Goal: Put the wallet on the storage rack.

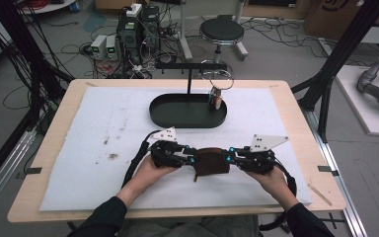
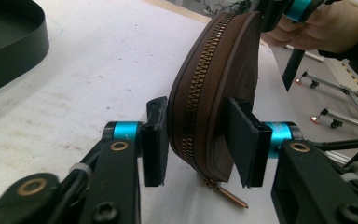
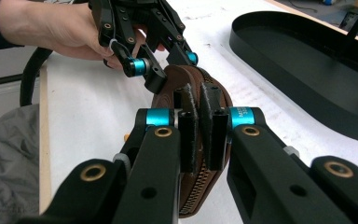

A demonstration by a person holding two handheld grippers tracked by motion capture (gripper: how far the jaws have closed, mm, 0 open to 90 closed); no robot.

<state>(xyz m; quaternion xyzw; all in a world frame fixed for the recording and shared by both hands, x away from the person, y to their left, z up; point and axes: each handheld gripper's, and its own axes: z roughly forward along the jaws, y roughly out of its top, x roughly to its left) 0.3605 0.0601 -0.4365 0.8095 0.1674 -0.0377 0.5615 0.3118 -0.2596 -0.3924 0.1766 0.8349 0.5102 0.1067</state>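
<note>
A round brown zippered pouch (image 1: 211,161) is held on edge just above the white mat (image 1: 103,148), between the two grippers. My left gripper (image 1: 193,159) clamps the pouch's left end; in the left gripper view its pads (image 2: 154,140) press both faces of the pouch (image 2: 223,74), and a brass zip pull (image 2: 228,196) hangs below. From the other side, my right gripper (image 1: 227,158) holds the right end. In the right gripper view its jaws (image 3: 200,126) stand almost together over the pouch's zipped edge (image 3: 186,77). The left gripper (image 3: 168,70) shows beyond.
A black oval tray (image 1: 158,116) with a T-shaped stand (image 1: 189,66) sits behind the pouch at mid-table. A small brown item (image 1: 217,101) hangs from a wire ring at the tray's right end. The person's hands are close to the table's front edge.
</note>
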